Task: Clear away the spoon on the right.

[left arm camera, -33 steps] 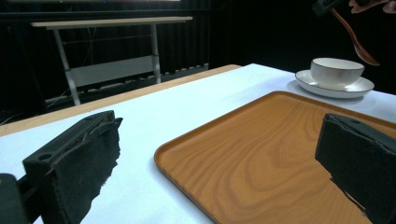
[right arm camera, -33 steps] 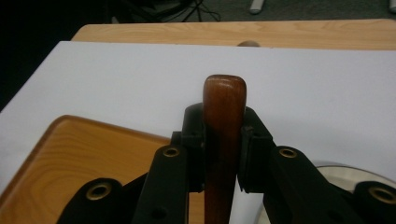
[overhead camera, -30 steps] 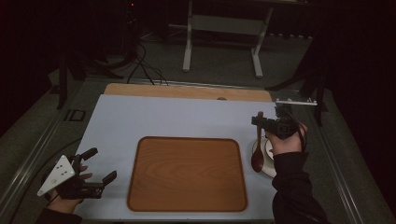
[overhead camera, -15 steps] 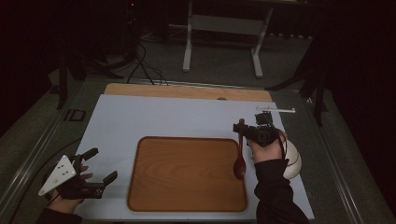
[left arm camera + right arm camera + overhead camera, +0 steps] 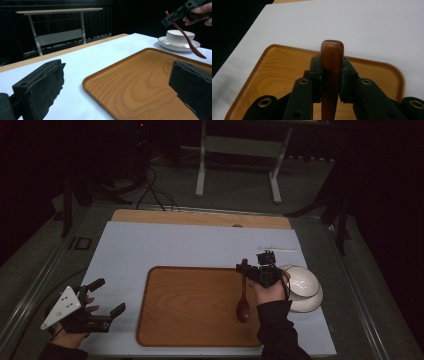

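Dark floor and a pale metal stand fill the top of the high view, and below them a white table (image 5: 200, 245) takes up the middle of the frame. At lower centre of that table lies a wooden tray (image 5: 190, 315), orange-brown with rounded corners and a raised rim. To its right, at mid-right of the frame, a white cup sits on a white saucer (image 5: 310, 302).

The right gripper (image 5: 245, 270) is held over the tray's right edge, just left of the cup, jaws clamped on a wooden spoon (image 5: 243, 305). It is dark reddish-brown and glossy, with a rounded handle tip. In the right gripper view the handle rises straight up between the two pads, its tip standing past them. In the high view the spoon hangs down from the jaws toward the bottom of the frame, bowl lowest, over the tray's right part.

The left gripper (image 5: 107, 297) sits at lower left, beside the tray's left edge, jaws spread wide with nothing between them.
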Demonstrator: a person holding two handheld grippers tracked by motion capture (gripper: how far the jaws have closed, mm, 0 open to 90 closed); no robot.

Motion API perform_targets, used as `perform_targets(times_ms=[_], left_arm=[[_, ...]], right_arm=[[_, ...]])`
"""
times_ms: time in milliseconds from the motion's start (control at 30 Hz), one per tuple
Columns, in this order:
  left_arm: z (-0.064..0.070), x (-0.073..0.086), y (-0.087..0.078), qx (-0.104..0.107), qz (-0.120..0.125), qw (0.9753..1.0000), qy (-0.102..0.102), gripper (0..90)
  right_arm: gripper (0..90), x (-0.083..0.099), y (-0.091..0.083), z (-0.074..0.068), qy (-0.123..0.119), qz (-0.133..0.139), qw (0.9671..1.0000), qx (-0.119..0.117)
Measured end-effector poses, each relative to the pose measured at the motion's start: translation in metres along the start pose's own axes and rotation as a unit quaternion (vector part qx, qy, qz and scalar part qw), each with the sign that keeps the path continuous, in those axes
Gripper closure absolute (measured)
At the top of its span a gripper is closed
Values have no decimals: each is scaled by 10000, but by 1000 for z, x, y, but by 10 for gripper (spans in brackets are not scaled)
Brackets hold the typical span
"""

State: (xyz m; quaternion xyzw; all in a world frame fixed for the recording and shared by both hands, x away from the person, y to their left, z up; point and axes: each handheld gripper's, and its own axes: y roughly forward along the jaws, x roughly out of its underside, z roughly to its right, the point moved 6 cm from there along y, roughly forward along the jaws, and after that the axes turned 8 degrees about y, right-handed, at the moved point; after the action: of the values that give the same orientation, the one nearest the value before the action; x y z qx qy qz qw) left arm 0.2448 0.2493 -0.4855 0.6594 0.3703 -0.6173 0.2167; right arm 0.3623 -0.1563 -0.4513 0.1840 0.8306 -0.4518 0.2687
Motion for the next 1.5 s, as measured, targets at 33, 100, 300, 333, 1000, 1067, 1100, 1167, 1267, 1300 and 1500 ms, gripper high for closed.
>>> perform_targets(times_ms=[33, 100, 300, 333, 1000, 1067, 1100, 1167, 1267, 1300, 1500], left_arm=[[0, 0, 0, 0, 0, 10000, 3, 0], [0, 0, 0, 3, 0, 10000, 8, 0], [0, 0, 0, 7, 9, 10000, 11, 0], [0, 0, 0, 8, 10, 10000, 9, 0], [1, -1, -1, 56, 53, 10000, -13, 0], [1, -1, -1, 61, 44, 10000, -14, 0], [1, -1, -1, 66, 42, 10000, -9, 0], [2, -1, -1, 68, 42, 10000, -9, 0], [1, -1, -1, 70, 41, 10000, -5, 0], [1, -1, -1, 71, 43, 10000, -7, 0], [2, -1, -1, 85, 19, 10000, -7, 0]], right_arm=[[759, 2, 2, 0, 8, -10, 10000, 5], [759, 9, 8, -1, 55, -52, 10000, 29], [759, 22, 21, 3, 132, -137, 9996, 198], [759, 25, 23, 4, 159, -145, 9995, 240], [755, 50, 60, 26, 472, -26, 9968, 643], [754, 51, 63, 30, 539, 29, 9963, 667], [753, 52, 65, 31, 556, 26, 9961, 677], [753, 53, 67, 34, 601, 54, 9957, 697], [752, 54, 72, 39, 625, 25, 9950, 781], [753, 55, 73, 41, 644, 10, 9945, 821], [730, 57, 77, 48, 590, 36, 9931, 1011]])
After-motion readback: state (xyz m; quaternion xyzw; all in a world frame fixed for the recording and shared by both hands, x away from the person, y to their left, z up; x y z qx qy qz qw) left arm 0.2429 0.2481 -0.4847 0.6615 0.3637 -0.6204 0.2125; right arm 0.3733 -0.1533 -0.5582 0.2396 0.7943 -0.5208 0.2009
